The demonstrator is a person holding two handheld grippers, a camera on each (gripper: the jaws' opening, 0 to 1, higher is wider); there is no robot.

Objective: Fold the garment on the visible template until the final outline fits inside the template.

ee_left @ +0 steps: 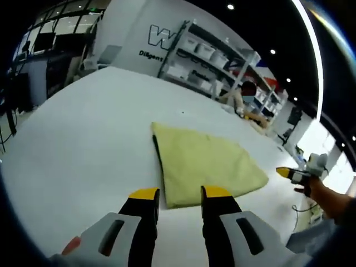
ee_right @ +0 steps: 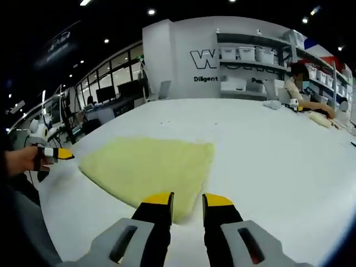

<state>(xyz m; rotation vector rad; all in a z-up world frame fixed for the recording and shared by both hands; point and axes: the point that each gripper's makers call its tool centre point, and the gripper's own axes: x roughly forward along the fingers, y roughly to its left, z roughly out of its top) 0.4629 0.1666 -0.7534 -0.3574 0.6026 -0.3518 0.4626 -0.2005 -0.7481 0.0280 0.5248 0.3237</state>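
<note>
A pale yellow garment (ee_left: 206,161) lies folded flat on the white table (ee_left: 83,128), with a thin dark strip along its left edge. My left gripper (ee_left: 181,194) hovers just short of its near edge, jaws apart and nothing between them. The right gripper (ee_left: 290,173), held by a hand, sits off the garment's right corner. In the right gripper view the same garment (ee_right: 150,167) spreads ahead and to the left. My right gripper (ee_right: 187,200) is open at its near corner, holding nothing. The left gripper (ee_right: 55,153) shows at the far left beyond the cloth.
The table (ee_right: 267,144) stretches wide and white around the garment. A person (ee_right: 300,83) sits at its far side with small items in front of them. Shelves with white bins (ee_right: 245,55) stand against the back wall. The table's near edge curves off at left (ee_left: 11,167).
</note>
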